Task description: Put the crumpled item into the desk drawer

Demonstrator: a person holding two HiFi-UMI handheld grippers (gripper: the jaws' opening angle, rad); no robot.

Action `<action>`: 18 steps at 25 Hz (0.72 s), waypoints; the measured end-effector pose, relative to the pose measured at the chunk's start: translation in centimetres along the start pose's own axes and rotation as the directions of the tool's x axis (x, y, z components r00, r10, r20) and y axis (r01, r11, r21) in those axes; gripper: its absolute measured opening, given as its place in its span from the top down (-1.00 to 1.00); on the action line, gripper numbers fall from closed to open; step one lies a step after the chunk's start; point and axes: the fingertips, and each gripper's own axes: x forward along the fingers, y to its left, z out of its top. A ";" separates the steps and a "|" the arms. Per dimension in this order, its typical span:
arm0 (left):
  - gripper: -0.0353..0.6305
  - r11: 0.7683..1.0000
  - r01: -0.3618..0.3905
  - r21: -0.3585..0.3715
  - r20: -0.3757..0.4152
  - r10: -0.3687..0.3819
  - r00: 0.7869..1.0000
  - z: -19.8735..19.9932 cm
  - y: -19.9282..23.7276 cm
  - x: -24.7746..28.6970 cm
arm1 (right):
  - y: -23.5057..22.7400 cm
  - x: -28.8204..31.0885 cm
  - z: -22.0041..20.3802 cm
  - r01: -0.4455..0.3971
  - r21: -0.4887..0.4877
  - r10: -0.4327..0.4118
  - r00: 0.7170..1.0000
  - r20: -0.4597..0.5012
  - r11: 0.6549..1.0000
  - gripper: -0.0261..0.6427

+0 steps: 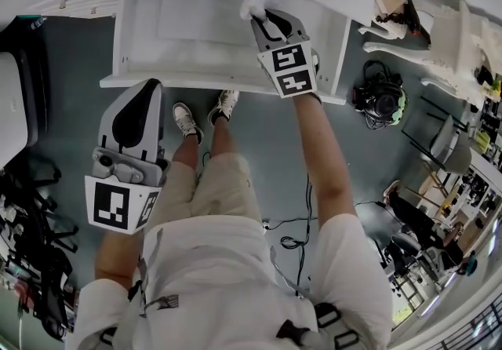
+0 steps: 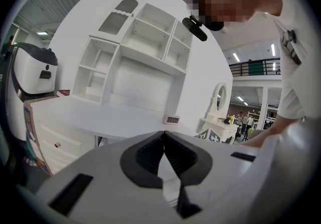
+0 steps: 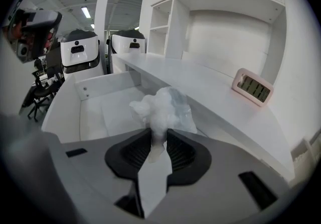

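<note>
A white crumpled item [image 3: 160,110] sticks out from between the jaws of my right gripper [image 3: 159,137], which is shut on it. In the head view that gripper [image 1: 263,20] holds the crumpled item [image 1: 255,1] over the far right part of the open white desk drawer [image 1: 141,34]. The drawer [image 3: 95,90] lies below and beyond the wad in the right gripper view. My left gripper [image 1: 135,117] hangs in front of the drawer's front edge, above the floor. Its jaws meet with nothing between them [image 2: 164,143].
The white desk top [image 3: 210,92] runs along the drawer's far side and carries a small pink clock [image 3: 252,86] below a white shelf hutch [image 2: 140,42]. A headset [image 1: 382,97] and a white chair lie on the floor to the right. My feet stand under the drawer front.
</note>
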 end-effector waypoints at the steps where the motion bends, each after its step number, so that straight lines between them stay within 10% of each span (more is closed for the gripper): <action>1: 0.85 1.000 0.000 0.000 0.000 0.000 1.000 0.1 0.1 0.0 | 0.0 0.3 -0.1 -0.002 -0.008 0.002 1.000 -0.008 1.000 0.61; 18: 0.85 1.000 -0.014 -0.011 -0.007 0.013 1.000 0.0 0.0 1.1 | 0.2 2.0 -2.5 -0.007 -0.006 0.006 0.998 -0.065 1.000 0.61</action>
